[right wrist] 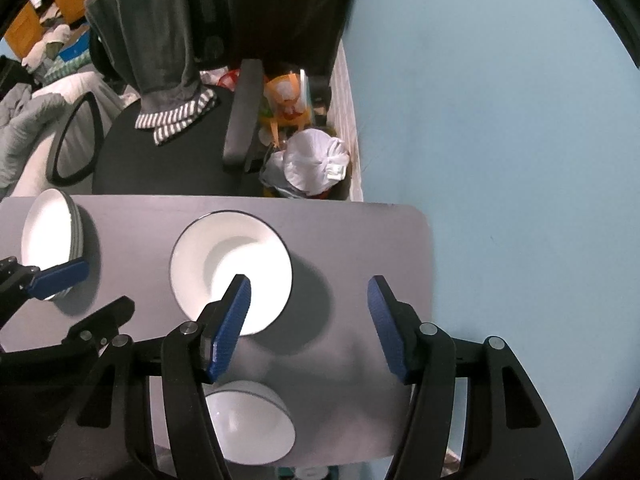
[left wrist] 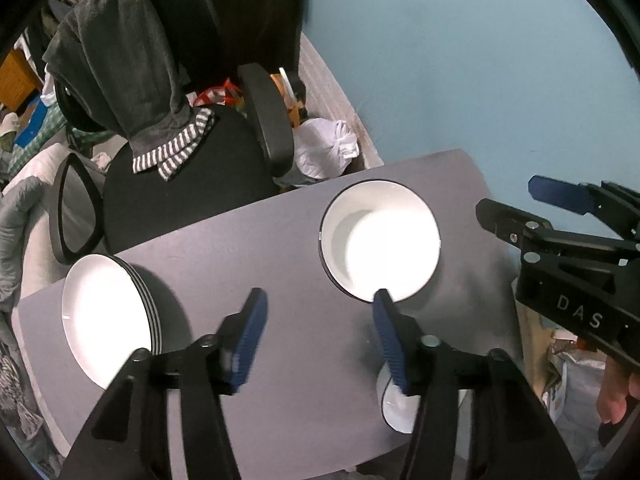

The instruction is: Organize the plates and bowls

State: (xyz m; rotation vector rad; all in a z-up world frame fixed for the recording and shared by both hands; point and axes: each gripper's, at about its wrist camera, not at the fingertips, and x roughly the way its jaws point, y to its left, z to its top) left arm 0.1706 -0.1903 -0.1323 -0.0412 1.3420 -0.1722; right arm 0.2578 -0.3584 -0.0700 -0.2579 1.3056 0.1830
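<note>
So we've got the grey tabletop with three lots of dishes on it. At the left end sits a stack of plates, white on top with dark rims showing down its side. Toward the middle there's a single deep white bowl with a thin dark rim, standing alone, well apart from the stack. Nearer to us, by the front edge, is a smaller white bowl, partly hidden behind our gripper fingers.

Our left gripper hangs above the tabletop between the stack and the deep bowl, blue pads spread wide, holding nothing. Our right gripper is spread too and empty, hovering over the tabletop's right part, its left pad overlapping the deep bowl in view.

Behind the tabletop there's a black office chair with a grey towel draped over it.
</note>
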